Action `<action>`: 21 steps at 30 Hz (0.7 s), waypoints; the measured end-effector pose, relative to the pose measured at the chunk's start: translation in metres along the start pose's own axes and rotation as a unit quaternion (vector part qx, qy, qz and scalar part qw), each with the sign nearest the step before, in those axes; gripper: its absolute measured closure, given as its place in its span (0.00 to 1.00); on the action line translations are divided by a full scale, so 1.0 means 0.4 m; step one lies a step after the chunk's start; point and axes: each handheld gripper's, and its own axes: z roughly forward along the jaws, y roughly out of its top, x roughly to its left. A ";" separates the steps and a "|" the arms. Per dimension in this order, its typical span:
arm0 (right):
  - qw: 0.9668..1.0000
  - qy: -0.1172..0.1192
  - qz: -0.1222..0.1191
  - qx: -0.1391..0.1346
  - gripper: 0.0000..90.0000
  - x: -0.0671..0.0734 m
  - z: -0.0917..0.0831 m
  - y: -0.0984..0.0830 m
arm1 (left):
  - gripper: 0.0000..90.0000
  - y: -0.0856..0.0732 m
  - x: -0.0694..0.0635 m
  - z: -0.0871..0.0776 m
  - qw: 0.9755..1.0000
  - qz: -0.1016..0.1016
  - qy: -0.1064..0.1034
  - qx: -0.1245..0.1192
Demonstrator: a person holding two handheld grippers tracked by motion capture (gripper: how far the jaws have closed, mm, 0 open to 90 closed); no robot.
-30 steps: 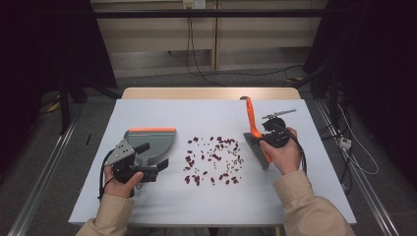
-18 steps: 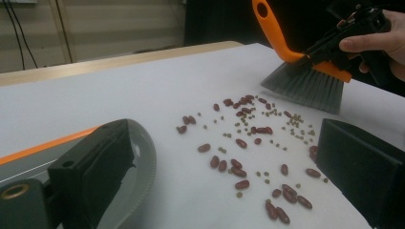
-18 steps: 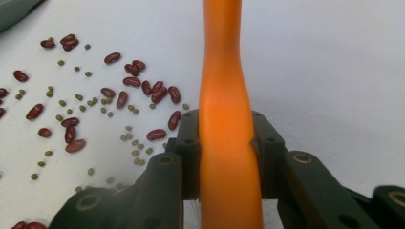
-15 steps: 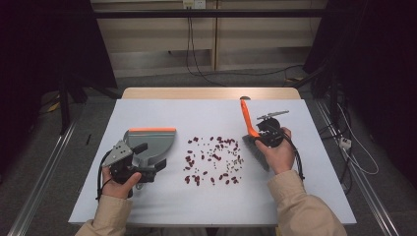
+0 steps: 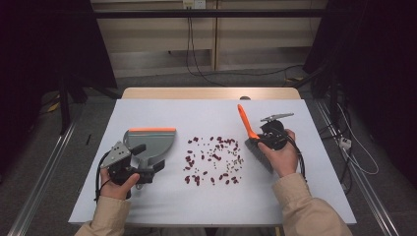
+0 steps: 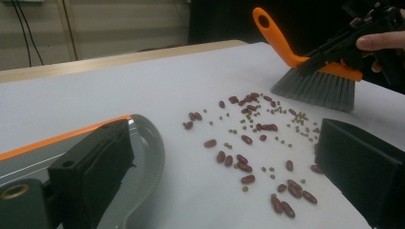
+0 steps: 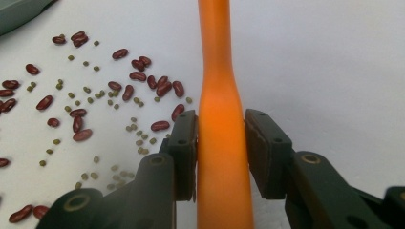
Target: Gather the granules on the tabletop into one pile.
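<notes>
A hand brush with an orange handle stands on its grey bristles right of a scatter of red beans and small green peas. My right gripper has the handle between its jaws. They have just been opening a little, and both pads still lie against the handle. A grey dustpan with an orange front edge lies left of the beans. My left gripper stands open at its near end. In the left gripper view one jaw is over the pan and the other is off to the side.
The white table top ends in a wooden strip at the far edge. Dark stands and cables surround the table on the floor. The person's sleeves come in at the near edge.
</notes>
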 end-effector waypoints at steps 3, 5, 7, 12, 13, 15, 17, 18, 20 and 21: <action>1.000 -0.005 -0.010 -0.002 0.70 0.003 -0.017 -0.003 | 0.06 0.000 0.001 -0.002 1.000 0.002 0.002 0.001; 1.000 0.000 -0.011 -0.003 0.68 0.003 -0.033 -0.011 | 0.06 0.000 0.002 -0.004 1.000 0.002 0.003 0.001; 1.000 0.001 -0.012 -0.003 0.68 0.003 -0.037 -0.016 | 0.06 -0.001 0.002 -0.005 1.000 0.002 0.004 0.000; 0.999 -0.016 -0.029 0.008 0.67 -0.001 -0.045 -0.049 | 0.06 -0.003 -0.001 -0.006 1.000 0.002 0.003 0.001; 0.999 -0.019 -0.034 0.009 0.78 -0.003 -0.044 -0.059 | 0.06 -0.002 -0.002 -0.007 1.000 0.003 0.004 0.003; 0.999 -0.022 -0.038 0.003 0.78 -0.004 -0.046 -0.064 | 0.06 -0.002 -0.002 -0.007 1.000 0.004 0.004 0.003; 0.999 -0.025 -0.039 -0.001 0.79 -0.005 -0.045 -0.069 | 0.06 -0.001 -0.002 -0.007 1.000 0.004 0.005 0.003; 0.999 -0.025 -0.039 0.001 0.79 -0.005 -0.046 -0.069 | 0.06 -0.001 -0.002 -0.007 1.000 0.004 0.005 0.003; 0.999 -0.025 -0.038 -0.002 0.79 -0.006 -0.045 -0.065 | 0.06 -0.001 -0.002 -0.007 1.000 0.003 0.005 0.003; 0.999 -0.030 -0.040 -0.005 0.79 -0.005 -0.045 -0.063 | 0.06 -0.001 -0.002 -0.007 1.000 0.003 0.004 0.003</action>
